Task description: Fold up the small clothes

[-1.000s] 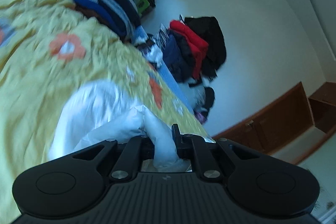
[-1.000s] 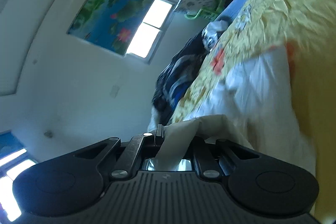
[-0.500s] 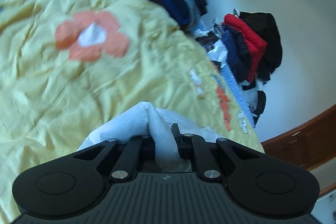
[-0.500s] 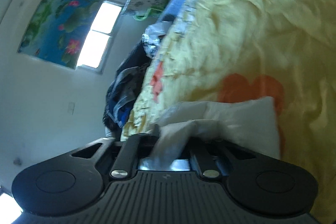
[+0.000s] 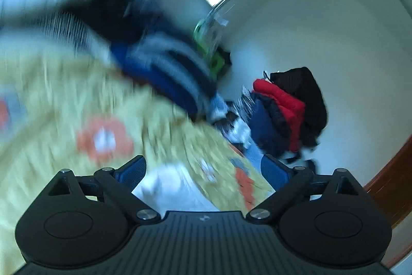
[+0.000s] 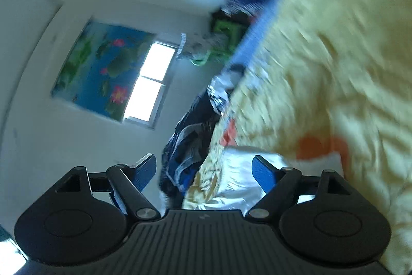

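Observation:
A small white garment (image 5: 170, 184) lies on the yellow flowered bedspread (image 5: 51, 99), low in the left wrist view. My left gripper (image 5: 203, 169) hovers over it, its jaws opening wide, blue pads apart, nothing pressed between them. In the right wrist view the same white garment (image 6: 237, 177) rests on the bedspread (image 6: 334, 74) under my right gripper (image 6: 204, 169). That gripper's jaws are opening too, and the cloth lies free below the pads. Both views are blurred by motion.
A heap of dark, blue and striped clothes (image 5: 159, 63) sits on the bed's far side. Red and black jackets (image 5: 288, 105) are piled by the white wall. A window (image 6: 149, 84) and a flower painting (image 6: 97, 68) hang on the wall.
Both grippers were shut on the white garment and have let it go, jaws now wide apart. The garment lies on the bedspread. Both cameras have swung, the left one upward toward the room.

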The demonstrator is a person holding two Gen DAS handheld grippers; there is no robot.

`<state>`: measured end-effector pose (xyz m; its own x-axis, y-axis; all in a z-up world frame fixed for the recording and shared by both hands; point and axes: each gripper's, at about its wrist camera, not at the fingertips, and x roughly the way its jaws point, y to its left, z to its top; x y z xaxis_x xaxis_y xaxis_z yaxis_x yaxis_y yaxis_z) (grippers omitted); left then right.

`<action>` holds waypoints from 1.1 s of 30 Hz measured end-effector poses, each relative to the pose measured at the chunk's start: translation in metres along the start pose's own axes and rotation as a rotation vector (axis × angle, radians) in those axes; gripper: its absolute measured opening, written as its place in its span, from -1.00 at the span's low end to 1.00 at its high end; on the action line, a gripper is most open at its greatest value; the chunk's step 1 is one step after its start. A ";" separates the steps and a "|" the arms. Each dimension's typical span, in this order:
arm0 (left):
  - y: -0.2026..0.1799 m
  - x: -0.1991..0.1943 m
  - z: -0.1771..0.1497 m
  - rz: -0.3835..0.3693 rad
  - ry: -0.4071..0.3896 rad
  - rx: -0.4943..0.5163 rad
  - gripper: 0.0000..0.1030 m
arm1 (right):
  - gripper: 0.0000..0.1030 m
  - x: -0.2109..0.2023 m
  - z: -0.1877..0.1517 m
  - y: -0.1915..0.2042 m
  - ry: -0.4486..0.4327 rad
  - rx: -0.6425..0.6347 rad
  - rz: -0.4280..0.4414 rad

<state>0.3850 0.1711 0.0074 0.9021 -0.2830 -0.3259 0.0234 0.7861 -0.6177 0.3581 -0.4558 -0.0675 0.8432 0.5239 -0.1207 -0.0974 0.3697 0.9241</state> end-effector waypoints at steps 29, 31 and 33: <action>-0.041 0.146 -0.105 0.347 0.277 0.560 1.00 | 0.51 0.137 -0.065 0.011 0.234 -0.617 -0.325; -0.041 0.147 -0.104 0.349 0.273 0.561 1.00 | 0.51 0.138 -0.066 0.011 0.234 -0.626 -0.330; -0.041 0.147 -0.104 0.353 0.268 0.563 1.00 | 0.51 0.136 -0.066 0.011 0.233 -0.624 -0.328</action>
<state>0.4716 0.0396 -0.0896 0.7619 -0.0278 -0.6471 0.0334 0.9994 -0.0036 0.4372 -0.3295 -0.0973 0.7535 0.4350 -0.4929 -0.2004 0.8661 0.4580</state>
